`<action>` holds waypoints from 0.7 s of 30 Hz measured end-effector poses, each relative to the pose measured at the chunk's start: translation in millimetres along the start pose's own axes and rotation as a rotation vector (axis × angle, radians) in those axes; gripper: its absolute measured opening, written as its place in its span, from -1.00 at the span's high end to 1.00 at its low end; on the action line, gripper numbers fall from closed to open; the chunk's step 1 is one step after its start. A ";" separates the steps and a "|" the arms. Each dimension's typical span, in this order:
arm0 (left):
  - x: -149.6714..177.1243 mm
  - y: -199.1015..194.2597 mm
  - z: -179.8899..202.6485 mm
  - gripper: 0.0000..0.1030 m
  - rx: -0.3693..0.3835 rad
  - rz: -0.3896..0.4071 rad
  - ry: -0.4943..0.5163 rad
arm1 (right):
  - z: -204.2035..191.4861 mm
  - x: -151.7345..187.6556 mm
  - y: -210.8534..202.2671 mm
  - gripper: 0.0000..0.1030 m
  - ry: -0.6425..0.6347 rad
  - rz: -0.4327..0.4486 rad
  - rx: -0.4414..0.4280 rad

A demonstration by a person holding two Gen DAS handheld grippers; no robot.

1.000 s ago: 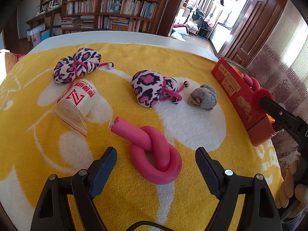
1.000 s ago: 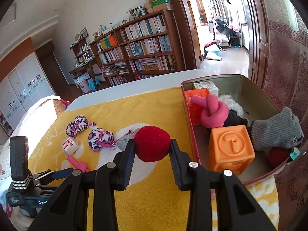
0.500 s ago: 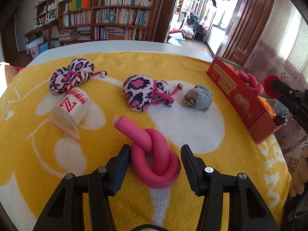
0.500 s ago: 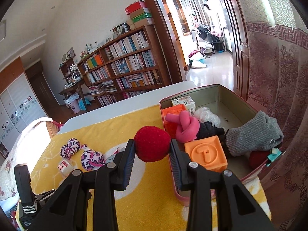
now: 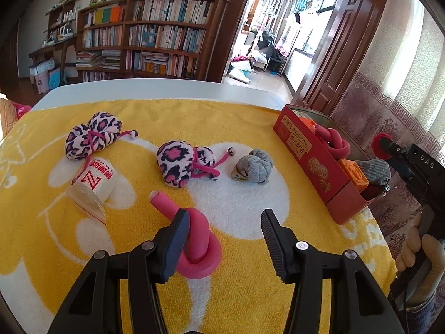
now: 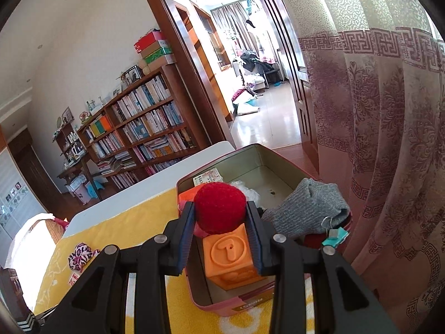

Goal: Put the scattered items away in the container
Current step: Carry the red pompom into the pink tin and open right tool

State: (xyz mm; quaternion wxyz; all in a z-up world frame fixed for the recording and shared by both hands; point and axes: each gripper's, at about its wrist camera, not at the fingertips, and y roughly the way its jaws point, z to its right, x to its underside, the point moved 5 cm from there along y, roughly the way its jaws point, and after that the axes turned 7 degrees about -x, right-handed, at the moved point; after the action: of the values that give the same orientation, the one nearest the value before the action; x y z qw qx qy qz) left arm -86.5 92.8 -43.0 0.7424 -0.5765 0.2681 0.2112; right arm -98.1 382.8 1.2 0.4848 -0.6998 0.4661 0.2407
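Pink knot: a foam tube tied in a knot (image 5: 200, 239), lying on the yellow towel (image 5: 278, 292) near its front edge, well short of the tin.
Knot, handling: likely light, soft and springy, so it would squash and could squirm out of a shallow pinch. Best taken across the thick crossing of the knot, not by the free end.
Left gripper: the left gripper (image 5: 225, 214) stands at a narrow gap above the knot. The left-hand finger touches it and the other pad stands clear, so nothing is gripped (as far as this view tells).
Red ball: a fuzzy red ball (image 6: 219, 206), probably light and yielding, with a nap that should resist slipping.
Right gripper: the right gripper (image 6: 219, 208) is clamped on the ball's sides, over the near end of the red tin (image 6: 278, 156) at the towel's right edge.
Left view only: a grey rolled sock (image 5: 253, 165), two leopard pouches (image 5: 178, 164) and a roll of bags (image 5: 93, 183) lie loose toward the towel's middle and left edge.
Right view only: the tin's inside, with an orange block (image 6: 230, 256) under the ball, a grey sock (image 6: 306, 208) over the right rim, and bare floor at the far corner.
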 end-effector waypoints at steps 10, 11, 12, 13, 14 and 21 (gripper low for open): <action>-36.7 -9.7 49.7 -0.08 0.085 0.047 0.073 | 15.0 -3.5 2.3 0.24 0.023 0.016 0.064; -41.2 -11.0 55.8 -0.08 0.093 0.055 0.083 | 16.0 -3.8 2.5 0.24 0.023 0.017 0.069; -46.0 -12.3 61.8 -0.08 0.102 0.063 0.094 | 17.5 -3.6 2.4 0.24 0.026 0.019 0.074; -50.2 -14.2 66.9 -0.08 0.110 0.071 0.103 | 19.9 -3.3 1.8 0.24 0.033 0.021 0.079; -53.7 -16.7 70.6 -0.08 0.118 0.079 0.111 | 22.0 -3.5 1.6 0.24 0.039 0.021 0.083; -46.7 -19.0 36.9 -0.09 0.065 0.060 0.048 | 26.0 -4.2 0.7 0.24 0.047 0.019 0.085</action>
State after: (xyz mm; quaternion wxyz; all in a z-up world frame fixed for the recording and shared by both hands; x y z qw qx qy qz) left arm -104.8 123.7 8.1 0.7473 -0.5489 0.3097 0.2106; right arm -97.7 408.0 -6.6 0.5006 -0.6797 0.4938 0.2088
